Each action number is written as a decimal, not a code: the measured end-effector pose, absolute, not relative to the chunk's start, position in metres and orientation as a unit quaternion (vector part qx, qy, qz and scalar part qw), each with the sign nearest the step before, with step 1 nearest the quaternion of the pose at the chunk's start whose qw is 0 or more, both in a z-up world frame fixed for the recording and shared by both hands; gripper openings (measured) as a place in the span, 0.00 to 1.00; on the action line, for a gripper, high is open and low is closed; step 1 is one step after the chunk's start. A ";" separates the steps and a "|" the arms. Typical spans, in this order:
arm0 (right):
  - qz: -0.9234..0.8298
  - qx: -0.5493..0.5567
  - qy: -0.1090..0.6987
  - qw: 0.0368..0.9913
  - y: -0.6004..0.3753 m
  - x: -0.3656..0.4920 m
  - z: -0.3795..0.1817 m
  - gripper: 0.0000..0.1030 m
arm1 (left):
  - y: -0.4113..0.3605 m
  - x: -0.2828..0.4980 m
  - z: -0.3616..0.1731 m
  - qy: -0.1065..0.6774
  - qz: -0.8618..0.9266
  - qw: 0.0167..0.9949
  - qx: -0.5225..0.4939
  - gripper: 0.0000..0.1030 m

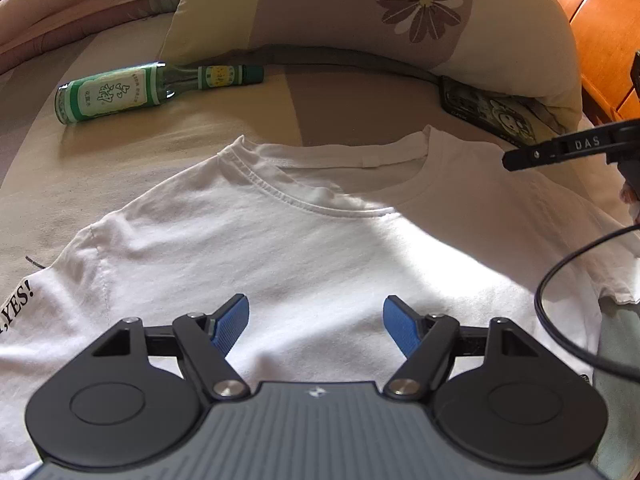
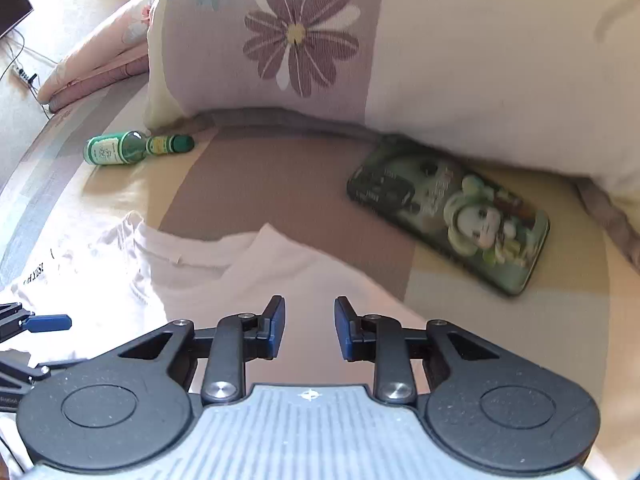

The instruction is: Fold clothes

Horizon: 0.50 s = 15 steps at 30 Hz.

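A white T-shirt point(image 1: 304, 248) lies flat on the bed with its collar point(image 1: 320, 168) toward the pillow and black lettering on its left sleeve point(image 1: 18, 306). My left gripper point(image 1: 316, 320) hovers over the chest of the shirt, its blue pads wide apart and holding nothing. In the right wrist view the T-shirt point(image 2: 248, 276) shows its right shoulder, and my right gripper point(image 2: 310, 320) hangs open just above that shoulder. A finger of the right gripper point(image 1: 560, 150) reaches in from the right edge of the left wrist view. One blue pad of the left gripper point(image 2: 48, 322) shows at the left edge of the right wrist view.
A green glass bottle point(image 1: 152, 90) lies on its side on the striped bedsheet point(image 1: 352, 108) beyond the collar. A phone in a cartoon case point(image 2: 448, 216) rests by the flowered pillow point(image 2: 304, 40). A black cable point(image 1: 560, 308) loops at right. A pink quilt point(image 1: 60, 12) sits far left.
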State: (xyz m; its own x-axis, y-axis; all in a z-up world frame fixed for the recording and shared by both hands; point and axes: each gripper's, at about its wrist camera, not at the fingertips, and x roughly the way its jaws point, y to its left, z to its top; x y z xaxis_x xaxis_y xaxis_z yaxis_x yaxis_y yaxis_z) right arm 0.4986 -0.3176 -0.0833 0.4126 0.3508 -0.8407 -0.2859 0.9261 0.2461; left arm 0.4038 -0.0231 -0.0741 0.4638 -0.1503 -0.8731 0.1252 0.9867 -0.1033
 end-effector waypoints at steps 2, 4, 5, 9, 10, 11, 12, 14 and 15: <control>0.169 0.030 0.514 0.841 -0.312 0.494 -0.100 0.32 | -0.020 0.406 -0.078 0.516 -0.072 0.854 -0.015 0.72; 0.152 0.042 0.490 0.857 -0.310 0.505 -0.110 0.32 | -0.020 0.406 -0.079 0.518 -0.066 0.853 -0.013 0.72; 0.147 0.051 0.475 0.866 -0.309 0.511 -0.113 0.32 | -0.020 0.406 -0.080 0.520 -0.064 0.852 -0.010 0.72; 0.125 0.068 0.476 0.868 -0.310 0.528 -0.107 0.40 | -0.022 0.406 -0.075 0.521 -0.058 0.852 0.000 0.72; 0.123 0.068 0.481 0.865 -0.310 0.528 -0.104 0.40 | -0.023 0.406 -0.072 0.519 -0.057 0.853 0.000 0.72; 0.132 0.072 0.481 0.864 -0.312 0.519 -0.100 0.43 | -0.025 0.406 -0.069 0.518 -0.057 0.854 0.000 0.72; 0.140 0.072 0.481 0.863 -0.315 0.505 -0.094 0.48 | -0.027 0.407 -0.066 0.516 -0.057 0.854 0.000 0.72; 0.135 0.079 0.487 0.859 -0.325 0.473 -0.089 0.55 | -0.035 0.408 -0.061 0.514 -0.062 0.855 0.004 0.72; 0.128 0.088 0.494 0.856 -0.331 0.457 -0.088 0.55 | -0.041 0.409 -0.059 0.514 -0.067 0.855 0.007 0.72</control>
State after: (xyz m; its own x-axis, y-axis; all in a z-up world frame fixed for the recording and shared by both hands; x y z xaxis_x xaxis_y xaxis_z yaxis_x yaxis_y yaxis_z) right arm 0.4571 -0.3310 -0.0882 0.4800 0.3063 -0.8221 -0.1316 0.9516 0.2777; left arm 0.4085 -0.0405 -0.0587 0.4634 -0.1076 -0.8796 0.1213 0.9910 -0.0573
